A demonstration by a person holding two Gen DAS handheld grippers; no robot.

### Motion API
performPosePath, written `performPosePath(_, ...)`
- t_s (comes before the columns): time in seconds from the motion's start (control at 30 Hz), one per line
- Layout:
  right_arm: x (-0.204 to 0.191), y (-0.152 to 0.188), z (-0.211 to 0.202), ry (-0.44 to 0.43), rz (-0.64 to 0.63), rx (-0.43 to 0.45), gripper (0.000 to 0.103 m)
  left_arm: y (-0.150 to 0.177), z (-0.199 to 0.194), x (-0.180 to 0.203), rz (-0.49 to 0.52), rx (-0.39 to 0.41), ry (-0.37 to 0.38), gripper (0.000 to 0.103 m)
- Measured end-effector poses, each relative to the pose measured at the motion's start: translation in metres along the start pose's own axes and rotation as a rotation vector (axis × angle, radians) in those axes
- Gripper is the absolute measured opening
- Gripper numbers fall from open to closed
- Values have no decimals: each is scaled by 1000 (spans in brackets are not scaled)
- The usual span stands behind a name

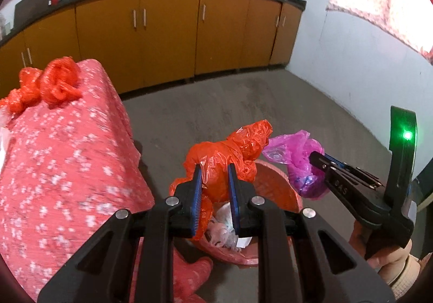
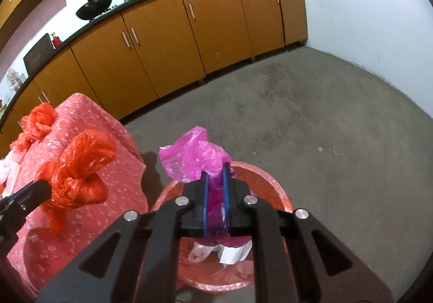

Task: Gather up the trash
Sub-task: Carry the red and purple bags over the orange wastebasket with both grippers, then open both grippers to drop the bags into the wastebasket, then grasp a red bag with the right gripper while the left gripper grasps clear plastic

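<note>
Left gripper (image 1: 215, 177) pinches an orange bag (image 1: 230, 151); right gripper (image 2: 216, 181) pinches a pink bag (image 2: 197, 154), both over the bin (image 2: 270, 184). Next, likely: release both inside.

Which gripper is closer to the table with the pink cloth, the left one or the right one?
The left. The left gripper, holding the orange bag, is next to the table. The right gripper, holding the pink bag, is beyond it, on the bin's far side.
</note>
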State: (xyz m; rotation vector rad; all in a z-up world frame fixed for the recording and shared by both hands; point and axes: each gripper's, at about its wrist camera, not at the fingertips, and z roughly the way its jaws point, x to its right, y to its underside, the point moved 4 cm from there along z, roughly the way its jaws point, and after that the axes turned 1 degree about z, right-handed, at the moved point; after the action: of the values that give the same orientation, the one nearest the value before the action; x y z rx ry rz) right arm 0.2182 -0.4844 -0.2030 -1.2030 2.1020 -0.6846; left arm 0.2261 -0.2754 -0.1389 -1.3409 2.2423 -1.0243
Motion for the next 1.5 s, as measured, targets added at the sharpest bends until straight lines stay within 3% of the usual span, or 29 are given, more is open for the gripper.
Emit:
performPosePath(0.47, 14, 7, 22, -17, 38, -43, 23, 5, 32, 19, 13, -71, 23, 23)
performPosePath(0.83, 7, 2, 9, -12, 16, -23, 23, -1, 13, -5, -57, -41, 10, 23)
performPosePath(1.03, -37, -11, -5, -73, -54, 0, 23, -2, -22, -41, -91, 19, -41, 25)
performPosePath(1.2, -101, -24, -16, -162, -121, 15, 23, 3, -57, -92, -138, 71, -116, 28)
performPosePath(1.5, -244, -27, -29, -323, -294, 21, 28, 25, -147, -218, -187, 203, -389, 43)
